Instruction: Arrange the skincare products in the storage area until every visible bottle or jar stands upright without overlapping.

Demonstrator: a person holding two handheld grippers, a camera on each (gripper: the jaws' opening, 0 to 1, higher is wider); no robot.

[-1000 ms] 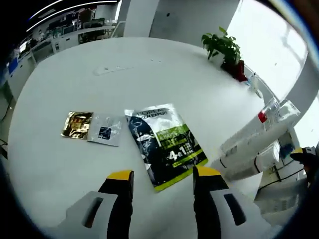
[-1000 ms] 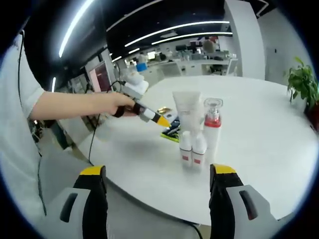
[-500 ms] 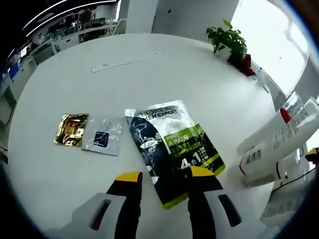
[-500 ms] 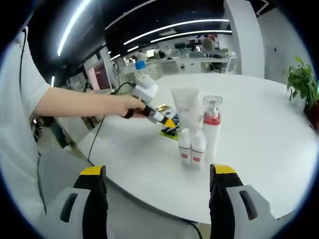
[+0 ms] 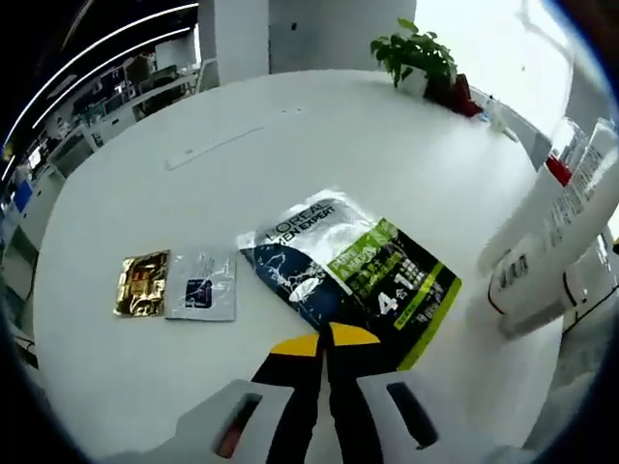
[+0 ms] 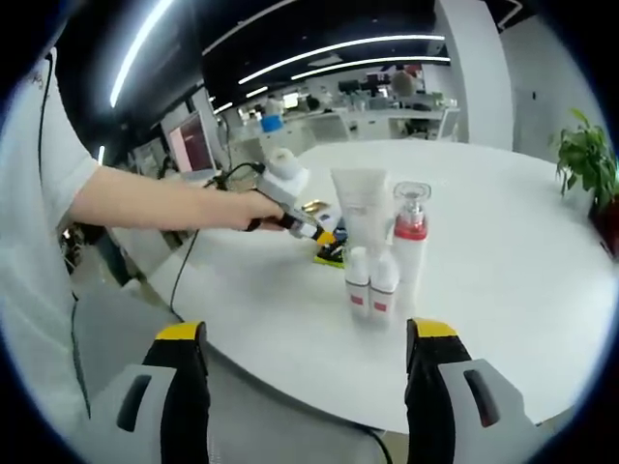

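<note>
L gripper: my jaws are pinched together, yellow tips meeting right at the near edge of the dark/green sachet pack. Looks like they're clamped on that edge, but can't confirm 100%, tips cover the contact spot. Pack lies flat on the white round table, print side up.

Left of the pack, flat on table: small silver sachet w/ dark square, and a gold sachet touching its far side. Both apart from the pack, not overlapping it.

Right edge of L gripper view: white tube and a small white bottle loom in, heavily distorted by the fisheye; red band visible up top. Potted plant at far table edge.

R gripper: my jaws wide apart, nothing between them, hovering off the table's near edge.

From R gripper view the product cluster is mid-table, all upright: tall white tube standing on its cap, pump bottle w/ red collar and clear cap just beside it, two small white bottles w/ red labels in front, side by side and touching. Cluster is tight; can't tell if tube and pump bottle touch.

Same view: person's hand holds the L gripper down at the pack behind the cluster; bare forearm, white sleeve on the left. Cable trails off it toward the table edge. Office desks and ceiling light strips in bg.
</note>
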